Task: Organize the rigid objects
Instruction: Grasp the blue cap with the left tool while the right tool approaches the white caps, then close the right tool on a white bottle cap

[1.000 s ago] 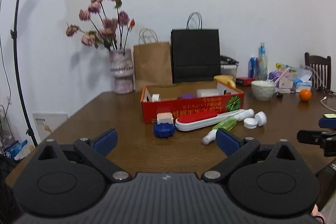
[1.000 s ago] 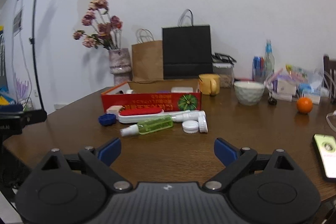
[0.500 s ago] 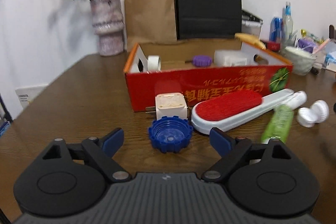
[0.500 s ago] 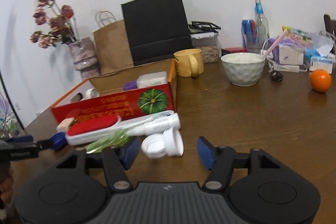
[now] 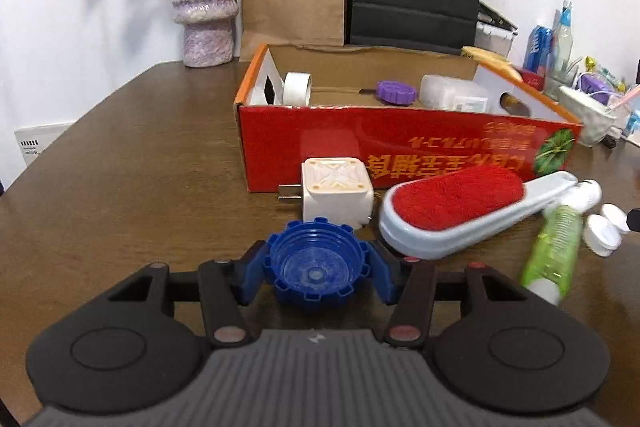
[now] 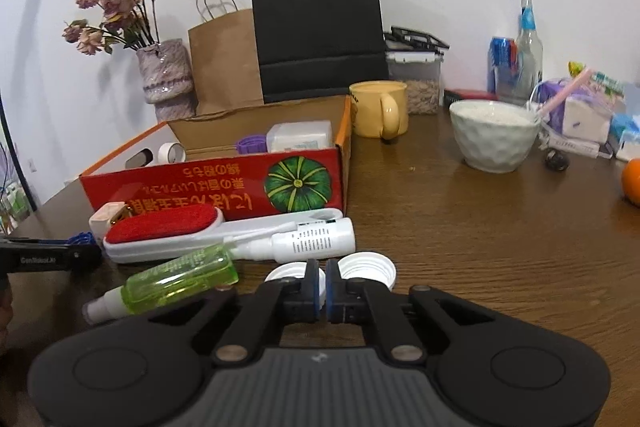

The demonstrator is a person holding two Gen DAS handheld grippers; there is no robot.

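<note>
Both claws have dropped to the table and closed since a second ago; the left gripper clamps the blue cap between its pads, open face up; the right gripper is pinched nearly shut where the two white caps meet, grasp unclear; the red box lies straight ahead, past the white plug; lift clear first; room above is open.

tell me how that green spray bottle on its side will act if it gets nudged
The green spray bottle lies on its side and looks round, so it would probably roll. Its clear plastic looks smooth, so likely a bit slippery. It touches the white bottle, which may block rolling that way.
</note>
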